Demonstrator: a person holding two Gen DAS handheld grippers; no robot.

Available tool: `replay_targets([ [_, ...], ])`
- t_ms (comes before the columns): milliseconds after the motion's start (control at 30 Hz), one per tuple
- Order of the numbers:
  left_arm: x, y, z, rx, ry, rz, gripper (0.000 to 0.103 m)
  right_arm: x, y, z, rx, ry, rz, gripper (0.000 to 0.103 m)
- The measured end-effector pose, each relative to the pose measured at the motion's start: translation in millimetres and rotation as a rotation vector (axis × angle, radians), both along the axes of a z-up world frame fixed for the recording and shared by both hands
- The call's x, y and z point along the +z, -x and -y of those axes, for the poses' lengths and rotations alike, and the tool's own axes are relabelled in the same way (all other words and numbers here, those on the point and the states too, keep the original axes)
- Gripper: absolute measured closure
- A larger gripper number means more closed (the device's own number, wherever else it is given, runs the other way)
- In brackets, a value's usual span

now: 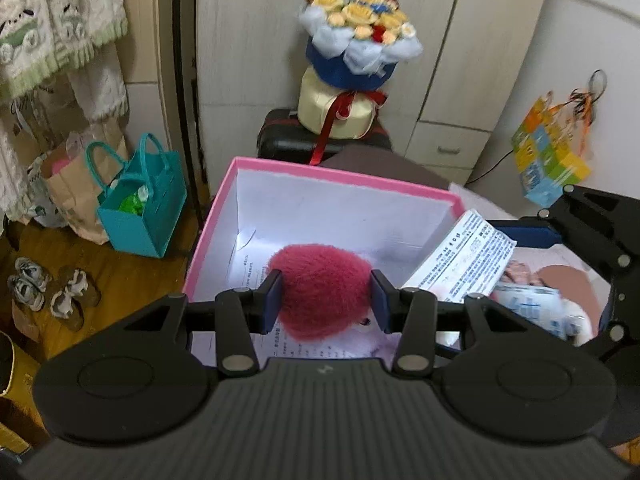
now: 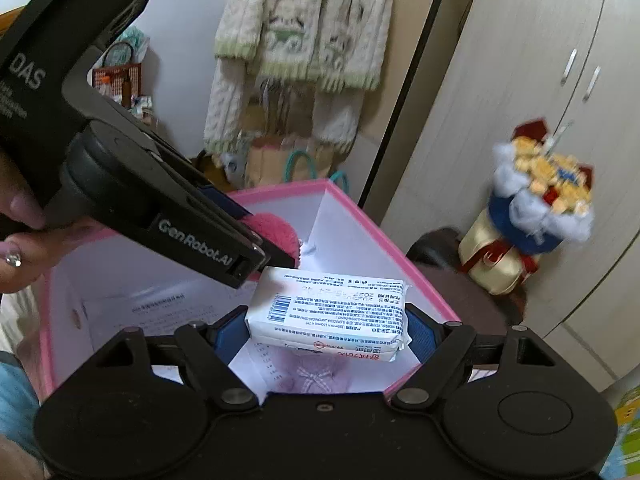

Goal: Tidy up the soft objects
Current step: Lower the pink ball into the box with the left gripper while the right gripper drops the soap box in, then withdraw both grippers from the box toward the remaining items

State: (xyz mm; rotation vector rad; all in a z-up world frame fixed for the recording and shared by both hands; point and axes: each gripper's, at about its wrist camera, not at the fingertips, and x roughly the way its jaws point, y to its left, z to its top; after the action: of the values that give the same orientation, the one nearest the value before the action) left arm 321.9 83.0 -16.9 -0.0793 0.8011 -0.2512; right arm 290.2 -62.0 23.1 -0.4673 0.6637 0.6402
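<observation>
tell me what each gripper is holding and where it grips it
Left gripper: the red fluffy plush, pinched across its sides. Right gripper: the white tissue pack, fingers on its two short ends.

- The right hand-held gripper [image 2: 329, 330] clamps a white tissue pack [image 2: 328, 312] over the pink-rimmed box [image 2: 400, 246].
- The left hand-held gripper [image 2: 280, 256], held by a hand [image 2: 24, 236], grips a red fuzzy toy [image 2: 276, 226] inside the box.
- A lilac bow-trimmed plush [image 2: 312, 378] lies on the box floor.
</observation>
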Motion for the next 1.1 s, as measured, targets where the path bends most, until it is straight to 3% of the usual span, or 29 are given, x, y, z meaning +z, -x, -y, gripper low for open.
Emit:
replay_targets([
  [200, -16, -22, 12, 0.020, -0.065, -0.036, 0.059, -21, -29, -2, -0.002, 0.031, -0.075, 0.019],
  [500, -17, -27, 16, 0.042, -0.119, 0.020, 0.047, -33, -40, -6, -0.025, 0.045, -0.046, 0.017],
  [900, 37, 68, -24, -0.048, -0.096, 0.175, 0.044, 18, 34, 57, -0.110, -0.285, -0.093, 0.017],
  [1100, 59, 117, -32, -0.116, -0.106, 0.211, 0.044, 42, 81, 86, -0.155, -0.339, -0.092, 0.017],
])
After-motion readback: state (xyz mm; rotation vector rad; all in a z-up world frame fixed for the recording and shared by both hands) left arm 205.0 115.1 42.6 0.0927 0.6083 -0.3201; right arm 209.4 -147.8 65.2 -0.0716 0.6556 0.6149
